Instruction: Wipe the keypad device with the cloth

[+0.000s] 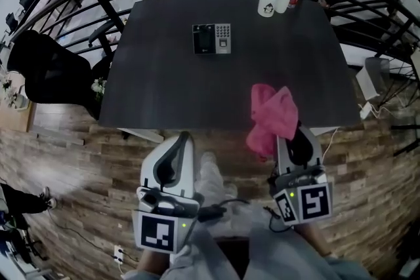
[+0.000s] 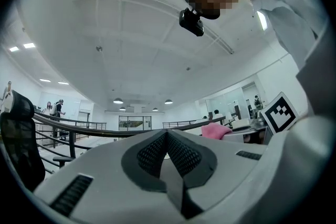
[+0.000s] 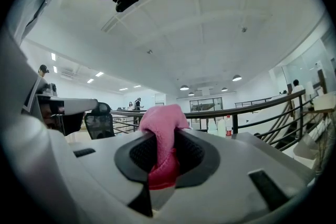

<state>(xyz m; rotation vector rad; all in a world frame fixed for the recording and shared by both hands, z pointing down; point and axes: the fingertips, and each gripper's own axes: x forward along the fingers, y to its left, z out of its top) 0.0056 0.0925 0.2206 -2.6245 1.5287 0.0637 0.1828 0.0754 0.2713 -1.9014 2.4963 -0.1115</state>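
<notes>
1. The keypad device point(image 1: 211, 39) is a small flat rectangle with a dark panel on its left half and a pale key grid on its right. It lies face up on the dark table point(image 1: 164, 88), toward the tabletop's 12 o'clock edge.
2. The cloth point(image 1: 271, 118) is bright pink and crumpled. It is bunched upward, its lower end pinched in the right gripper point(image 3: 160, 144) over the table's near edge. It sits at about 5 o'clock from the device, well apart.
</notes>
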